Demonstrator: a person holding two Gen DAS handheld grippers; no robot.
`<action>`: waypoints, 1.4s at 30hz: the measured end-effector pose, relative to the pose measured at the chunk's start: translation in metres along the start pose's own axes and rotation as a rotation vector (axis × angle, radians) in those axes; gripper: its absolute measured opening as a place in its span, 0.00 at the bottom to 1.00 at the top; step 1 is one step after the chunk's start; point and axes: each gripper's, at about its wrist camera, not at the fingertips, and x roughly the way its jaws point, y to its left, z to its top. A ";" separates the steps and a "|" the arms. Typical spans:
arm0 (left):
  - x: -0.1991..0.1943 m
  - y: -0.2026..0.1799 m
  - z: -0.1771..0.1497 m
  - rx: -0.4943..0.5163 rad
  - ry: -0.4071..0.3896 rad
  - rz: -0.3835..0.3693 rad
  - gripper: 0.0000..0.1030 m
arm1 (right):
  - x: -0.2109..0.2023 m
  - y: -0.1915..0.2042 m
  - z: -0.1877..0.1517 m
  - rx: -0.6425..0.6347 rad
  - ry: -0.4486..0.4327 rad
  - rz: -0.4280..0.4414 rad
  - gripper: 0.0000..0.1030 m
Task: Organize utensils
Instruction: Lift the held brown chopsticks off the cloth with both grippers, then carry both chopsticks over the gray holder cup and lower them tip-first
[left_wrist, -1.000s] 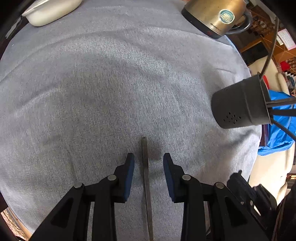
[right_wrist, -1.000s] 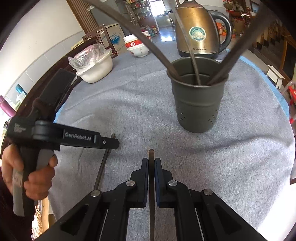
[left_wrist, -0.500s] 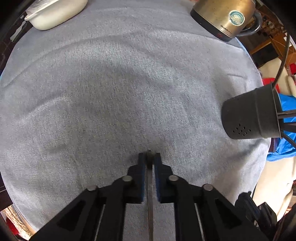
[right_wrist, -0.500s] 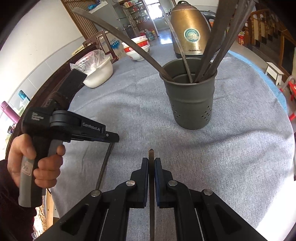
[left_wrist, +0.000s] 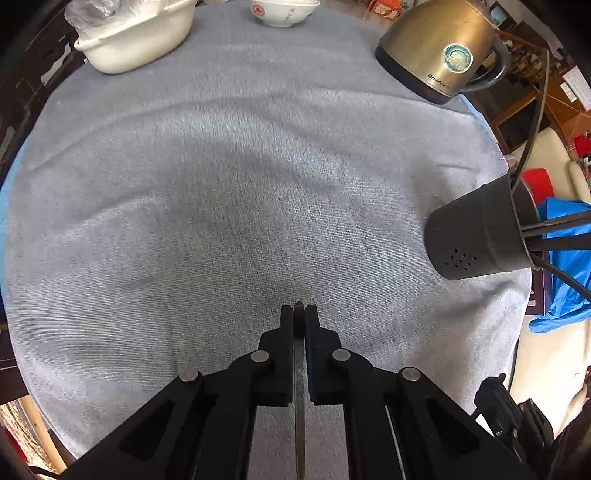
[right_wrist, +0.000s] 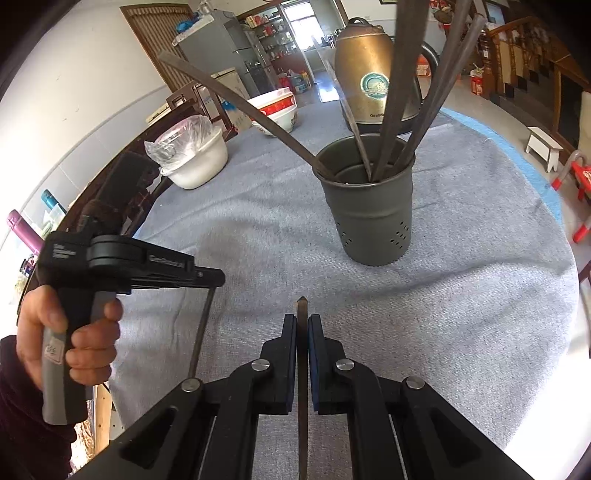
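Note:
My left gripper (left_wrist: 299, 314) is shut on a thin dark metal chopstick (left_wrist: 299, 387) and holds it above the grey tablecloth (left_wrist: 221, 203). In the right wrist view the left gripper (right_wrist: 218, 277) is at the left, with the chopstick (right_wrist: 201, 332) hanging down from it. My right gripper (right_wrist: 302, 321) is shut on another dark chopstick (right_wrist: 302, 387), raised above the cloth. A dark grey perforated holder cup (right_wrist: 367, 210) with several chopsticks stands ahead of the right gripper; it also shows in the left wrist view (left_wrist: 480, 236) at the right.
A brass kettle (left_wrist: 439, 48) stands at the back right. A white tub with plastic wrap (left_wrist: 136, 37) and a white bowl with red marks (left_wrist: 282, 13) sit at the table's far edge. The round table's edge (right_wrist: 535, 173) runs close behind the cup.
My left gripper has shut on the chopstick that lay between its open fingers and lifted it off the cloth. My right gripper has risen with its chopstick, still shut.

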 end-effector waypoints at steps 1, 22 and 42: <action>0.001 0.000 0.001 0.002 0.003 0.006 0.05 | 0.002 -0.001 0.000 0.004 0.003 0.001 0.06; 0.029 0.039 0.007 -0.020 0.116 -0.015 0.19 | 0.057 -0.037 -0.004 0.068 0.232 -0.145 0.09; -0.023 0.028 0.000 0.023 -0.071 0.016 0.05 | 0.013 -0.014 0.010 -0.025 0.070 -0.069 0.07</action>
